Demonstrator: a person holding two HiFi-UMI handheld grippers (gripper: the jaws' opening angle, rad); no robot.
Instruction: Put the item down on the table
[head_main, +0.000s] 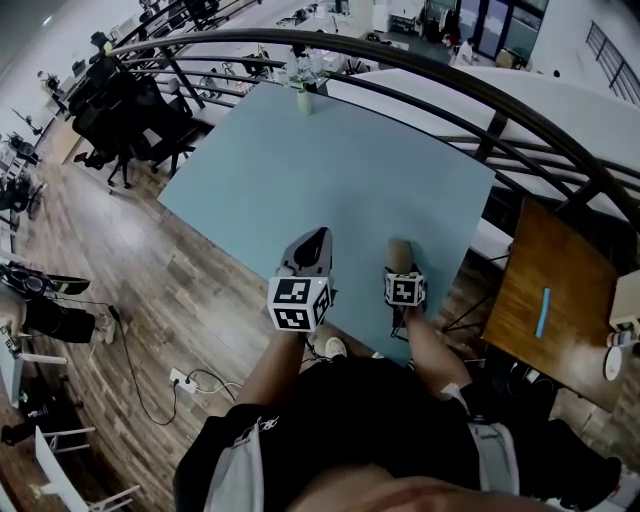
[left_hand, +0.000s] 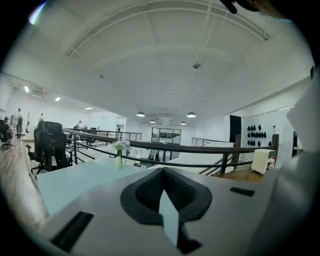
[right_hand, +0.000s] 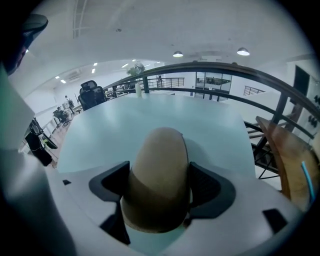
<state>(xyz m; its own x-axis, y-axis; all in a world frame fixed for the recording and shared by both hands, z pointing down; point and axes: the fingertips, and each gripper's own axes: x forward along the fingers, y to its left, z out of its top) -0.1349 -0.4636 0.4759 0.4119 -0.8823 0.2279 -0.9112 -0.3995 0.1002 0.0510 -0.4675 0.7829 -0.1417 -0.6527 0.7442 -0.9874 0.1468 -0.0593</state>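
Observation:
A tan, rounded, egg-shaped item (right_hand: 157, 175) sits between the black pads of my right gripper (right_hand: 158, 192), which is shut on it. In the head view the item (head_main: 400, 250) sticks out ahead of that gripper (head_main: 401, 266), over the near right part of the light blue table (head_main: 330, 160). I cannot tell whether the item touches the tabletop. My left gripper (head_main: 314, 242) hovers beside it to the left. Its jaws (left_hand: 162, 187) are shut, pads meeting, with nothing between them.
A small vase of flowers (head_main: 303, 95) stands at the table's far edge. A dark curved railing (head_main: 450, 80) runs behind the table. A brown wooden table (head_main: 560, 300) with a blue pen (head_main: 542, 312) stands to the right. Black office chairs (head_main: 130, 120) stand at the far left.

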